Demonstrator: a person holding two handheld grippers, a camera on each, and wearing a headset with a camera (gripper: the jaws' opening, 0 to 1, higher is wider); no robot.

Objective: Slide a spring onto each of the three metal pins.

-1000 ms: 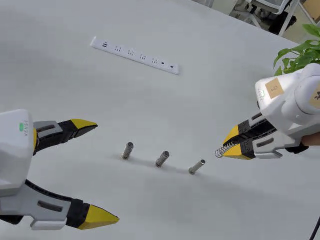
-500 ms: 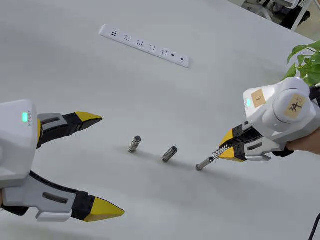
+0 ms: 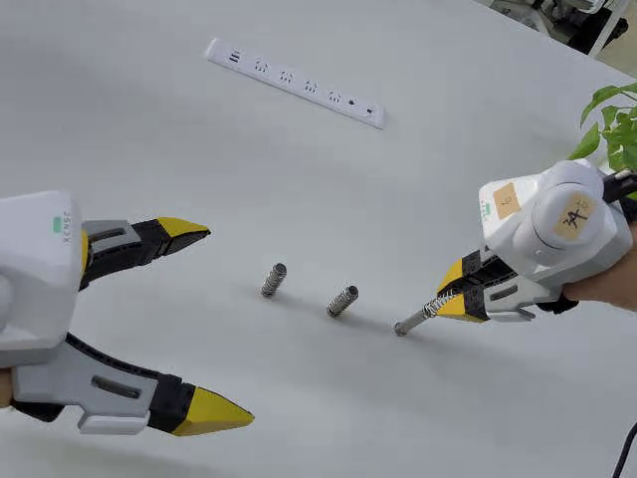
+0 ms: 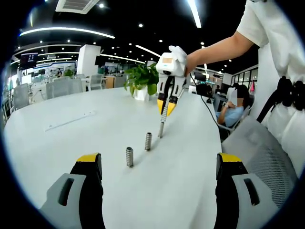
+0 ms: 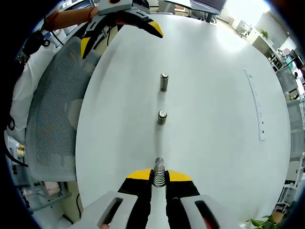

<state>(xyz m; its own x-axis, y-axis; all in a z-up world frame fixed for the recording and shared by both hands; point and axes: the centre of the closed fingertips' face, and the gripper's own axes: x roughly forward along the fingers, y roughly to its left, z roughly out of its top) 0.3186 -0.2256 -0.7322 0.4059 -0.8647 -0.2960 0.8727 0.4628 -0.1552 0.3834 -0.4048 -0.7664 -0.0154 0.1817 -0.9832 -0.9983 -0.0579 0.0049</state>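
Observation:
Three metal pins stand in a row on the white table [image 3: 299, 199]. The left pin [image 3: 274, 280] and the middle pin [image 3: 342, 301] each carry a spring. My right gripper [image 3: 450, 299] is shut on a spring [image 3: 436, 305], whose lower end sits over the top of the right pin [image 3: 406, 322]. In the right gripper view the spring [image 5: 159, 175] sits between the yellow tips, with the pin's top [image 5: 159, 161] just ahead. My left gripper [image 3: 204, 324] is wide open at the near left, holding nothing. The left gripper view shows the spring [image 4: 164, 111] above the pin [image 4: 161, 130].
A white power strip [image 3: 295, 82] lies at the far side of the table. A green plant [image 3: 612, 124] stands at the right edge. A grey mesh chair [image 5: 52, 119] is beside the table.
My right gripper has moved left and down with the spring, bringing the spring's end from beside the right pin onto its top. The left gripper stays open.

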